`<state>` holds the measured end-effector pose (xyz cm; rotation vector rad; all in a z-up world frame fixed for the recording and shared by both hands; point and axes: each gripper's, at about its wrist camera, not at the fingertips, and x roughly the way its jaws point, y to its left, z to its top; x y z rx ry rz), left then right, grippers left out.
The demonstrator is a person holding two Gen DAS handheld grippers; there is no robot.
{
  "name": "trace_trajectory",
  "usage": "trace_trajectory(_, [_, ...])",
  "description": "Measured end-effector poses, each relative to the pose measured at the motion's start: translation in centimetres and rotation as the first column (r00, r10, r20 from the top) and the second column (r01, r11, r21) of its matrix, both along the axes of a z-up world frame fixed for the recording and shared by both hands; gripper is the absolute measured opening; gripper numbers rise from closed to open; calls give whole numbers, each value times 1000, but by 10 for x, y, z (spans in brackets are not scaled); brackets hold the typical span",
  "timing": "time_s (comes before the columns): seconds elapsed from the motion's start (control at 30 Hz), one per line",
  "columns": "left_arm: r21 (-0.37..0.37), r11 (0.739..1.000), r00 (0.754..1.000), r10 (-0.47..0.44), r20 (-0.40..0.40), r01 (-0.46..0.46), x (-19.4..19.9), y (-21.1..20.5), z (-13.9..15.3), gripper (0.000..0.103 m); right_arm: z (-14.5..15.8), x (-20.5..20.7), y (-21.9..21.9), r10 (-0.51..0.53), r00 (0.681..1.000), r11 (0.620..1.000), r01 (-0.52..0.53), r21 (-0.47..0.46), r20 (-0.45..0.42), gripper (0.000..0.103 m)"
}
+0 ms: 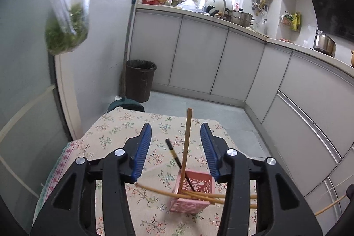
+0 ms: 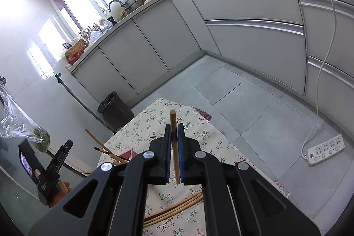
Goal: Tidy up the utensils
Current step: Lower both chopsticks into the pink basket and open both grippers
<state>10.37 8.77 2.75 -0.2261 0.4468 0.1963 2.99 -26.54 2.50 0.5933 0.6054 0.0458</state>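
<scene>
The left gripper (image 1: pixel 176 145) was spread above a pink basket (image 1: pixel 193 191); a wooden chopstick (image 2: pixel 174 143) was pinched by the right gripper (image 2: pixel 174 132).

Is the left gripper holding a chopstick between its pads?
No, the left gripper stands open, and the wooden chopstick in the pink basket touches neither pad.

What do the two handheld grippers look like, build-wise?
Both match: the left gripper and right gripper have black plastic linkage arms with triangular cutouts, round silver pivot bolts, and blue ribbed pads on the fingers. No cables or markings are visible.
</scene>
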Motion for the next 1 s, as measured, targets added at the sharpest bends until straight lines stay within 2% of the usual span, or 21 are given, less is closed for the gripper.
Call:
trace_trajectory(0.23, [-27,999,999,33,34,-32,-52,9,8,63,8,-1,2,-10,1000,1000,10,-11,25,6])
trace_trajectory(0.33, [-59,998,999,33,17,-32,-70,13,6,71,12,1,4,-8,999,1000,9,-12,33,6])
trace_trajectory(0.53, [-114,993,999,9,-53,-15,-91,22,-4,72,24,5,11,-5,998,1000,6,-21,59,6])
trace_trajectory(0.63, [-118,993,999,20,-43,-25,-92,29,-1,72,37,12,17,-4,996,999,7,-40,89,6])
trace_trajectory(0.8, [-168,985,998,33,-58,-43,-90,43,-1,72,75,33,36,27,987,997,-15,-76,160,6])
trace_trajectory(1.0, [-207,976,997,51,-60,-62,-90,57,-1,72,117,56,78,80,966,990,-49,-134,244,6])
